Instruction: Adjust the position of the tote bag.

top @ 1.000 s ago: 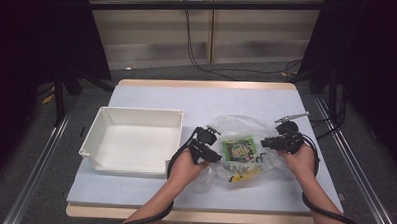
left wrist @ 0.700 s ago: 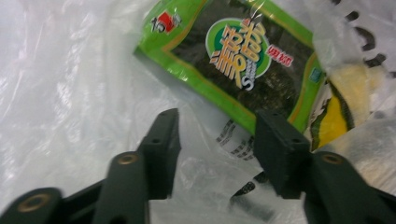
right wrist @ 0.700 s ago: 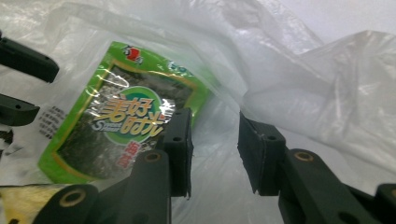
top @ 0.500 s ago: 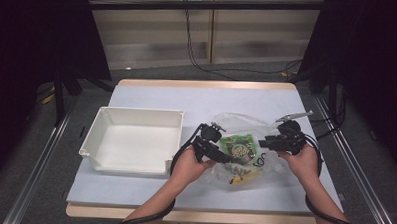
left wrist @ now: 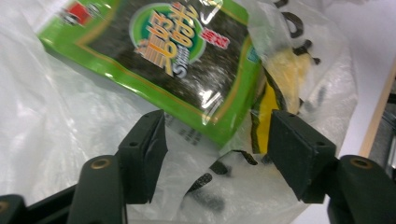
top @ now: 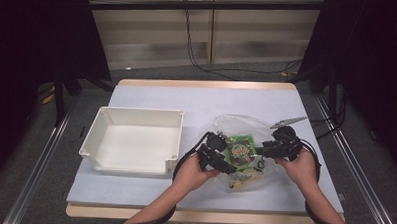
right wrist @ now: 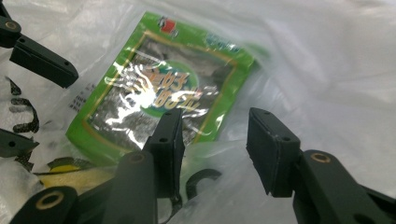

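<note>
Clear plastic bag point(top: 245, 143) lies released between both grippers, left gripper point(left wrist: 217, 154) and right gripper point(right wrist: 212, 149), whose fingers have just been opening; green packet point(left wrist: 159, 56) inside, regrasp likely needed.

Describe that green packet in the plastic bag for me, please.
The green packet is a flat, glossy foil pouch with a dark speckled middle, a gold border and a round green logo with printed lettering. It lies inside the clear plastic bag on the table, beside a yellow item, between the two grippers.
</note>
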`<state>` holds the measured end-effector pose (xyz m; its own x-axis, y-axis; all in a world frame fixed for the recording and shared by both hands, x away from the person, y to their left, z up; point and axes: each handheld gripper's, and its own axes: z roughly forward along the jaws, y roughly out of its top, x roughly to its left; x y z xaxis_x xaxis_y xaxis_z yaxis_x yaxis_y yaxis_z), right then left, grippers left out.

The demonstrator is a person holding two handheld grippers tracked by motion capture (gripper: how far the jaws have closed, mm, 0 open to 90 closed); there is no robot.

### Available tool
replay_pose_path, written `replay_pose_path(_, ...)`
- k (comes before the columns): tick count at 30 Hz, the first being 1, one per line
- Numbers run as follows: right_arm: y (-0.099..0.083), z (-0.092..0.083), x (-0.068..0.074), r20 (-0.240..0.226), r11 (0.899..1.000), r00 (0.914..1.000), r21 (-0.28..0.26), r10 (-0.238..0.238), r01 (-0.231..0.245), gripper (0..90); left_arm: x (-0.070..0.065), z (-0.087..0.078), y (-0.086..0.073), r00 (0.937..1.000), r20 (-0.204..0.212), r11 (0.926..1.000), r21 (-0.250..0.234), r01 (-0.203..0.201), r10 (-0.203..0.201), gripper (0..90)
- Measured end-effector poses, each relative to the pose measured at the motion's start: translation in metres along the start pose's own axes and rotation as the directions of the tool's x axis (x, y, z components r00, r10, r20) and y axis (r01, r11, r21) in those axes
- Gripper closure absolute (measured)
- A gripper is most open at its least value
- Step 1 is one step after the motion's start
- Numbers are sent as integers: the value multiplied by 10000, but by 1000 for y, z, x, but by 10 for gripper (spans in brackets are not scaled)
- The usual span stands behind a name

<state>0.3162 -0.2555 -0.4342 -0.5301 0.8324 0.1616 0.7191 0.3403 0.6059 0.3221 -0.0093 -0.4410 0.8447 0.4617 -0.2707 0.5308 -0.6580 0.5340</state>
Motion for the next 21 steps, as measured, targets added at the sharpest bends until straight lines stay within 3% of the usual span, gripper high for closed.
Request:
replay_pose_path(10,-18,7,-1,-90,9990,9999,444,-57,61,586,-2,12,-13,9999,118,9996,261,48,-51,425)
replay_pose_path(18,-28,4,-4,-643,9986,9974,420,334,-308,779,-3,16,-18,10000,-51,9997,232,-24,26,473)
replay_pose_path(21,-27,5,-4,-834,9986,9956,352,423,-394,860,-2,16,-18,9996,-273,9998,150,-101,105,557)
